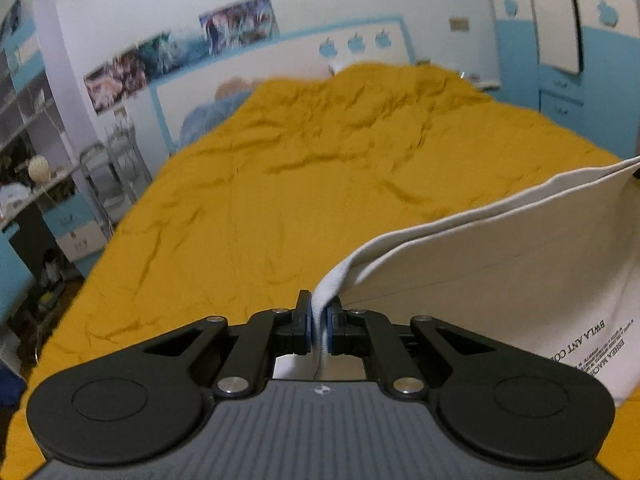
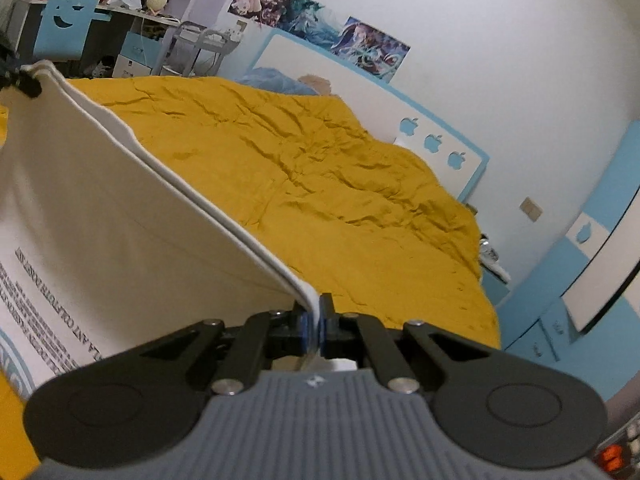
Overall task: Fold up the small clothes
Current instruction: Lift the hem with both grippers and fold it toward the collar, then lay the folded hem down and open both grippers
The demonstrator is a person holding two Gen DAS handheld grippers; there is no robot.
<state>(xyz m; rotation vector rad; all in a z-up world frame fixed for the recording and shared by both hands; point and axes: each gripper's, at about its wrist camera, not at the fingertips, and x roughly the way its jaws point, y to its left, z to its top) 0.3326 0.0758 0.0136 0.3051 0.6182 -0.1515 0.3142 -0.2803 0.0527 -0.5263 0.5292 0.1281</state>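
Observation:
A white garment (image 1: 500, 264) with black printed text hangs stretched between my two grippers above a mustard-yellow bedspread (image 1: 300, 184). My left gripper (image 1: 319, 312) is shut on a ribbed edge of the cloth, which runs off to the right. In the right wrist view the same white garment (image 2: 104, 216) stretches up to the left, where the far end of the left gripper (image 2: 30, 82) pinches its other corner. My right gripper (image 2: 314, 320) is shut on the near corner of the hem. The lower part of the garment drops out of sight below both cameras.
The bed's white and blue headboard (image 1: 280, 60) stands at the far end, with a blue pillow (image 1: 208, 116) beside it. A cluttered desk and a metal rack (image 1: 116, 168) line the left side. A blue and white wardrobe (image 1: 580, 40) stands on the right.

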